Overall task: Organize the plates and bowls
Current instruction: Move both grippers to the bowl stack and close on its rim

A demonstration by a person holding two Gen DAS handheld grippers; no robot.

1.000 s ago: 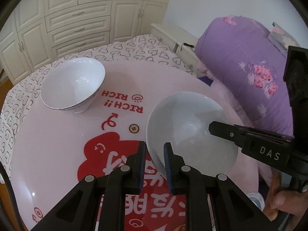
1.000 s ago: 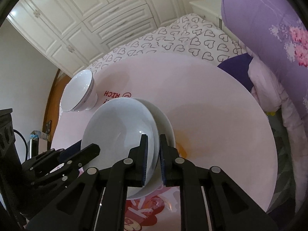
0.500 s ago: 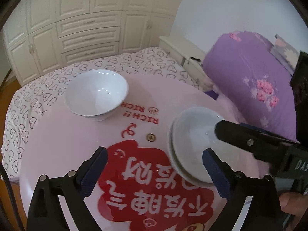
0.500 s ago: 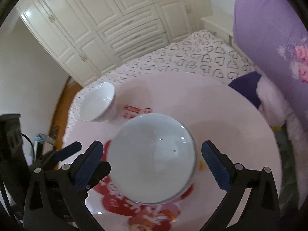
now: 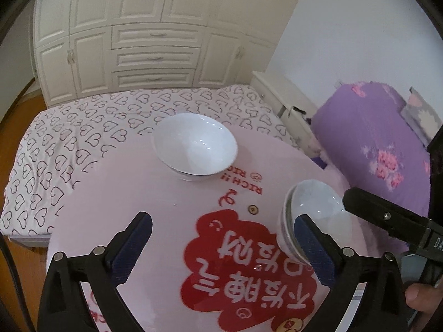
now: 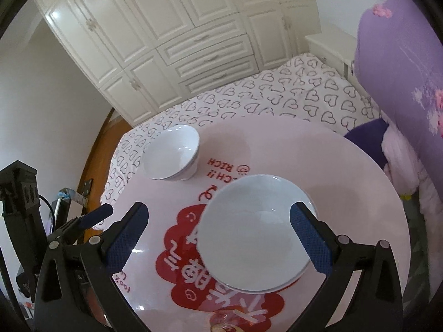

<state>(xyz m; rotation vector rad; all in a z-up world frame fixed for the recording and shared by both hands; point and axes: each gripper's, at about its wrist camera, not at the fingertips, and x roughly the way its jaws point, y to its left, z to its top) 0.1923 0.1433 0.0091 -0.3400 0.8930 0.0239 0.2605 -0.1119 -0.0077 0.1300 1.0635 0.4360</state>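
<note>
The bed with its heart-print sheet fills the space behind, in front of the white wardrobe. On top of the bed lies the round pink table, with a big red printed shape in the middle of its face. At the far side of the table, close to the words "RICH", one white bowl stands alone and upright. The stacked bowls sit nearer, well apart from the single bowl.

Only the left wrist view shows from the side that this is a stack: two rims are seen there, one just under the other. The right wrist view looks down into the top bowl and shows its whole inside (the lower bowl appears only as a thin edge at the right). A purple quilt with pink flowers is rolled up beside the table.

The left gripper has its jaws wide apart over the red print, with nothing between them; they have just been opening. The right gripper is also spread wide; the stack shows between its blue pads, but the pads do not press on it. A thumb appears at the lower right of the left view only.
</note>
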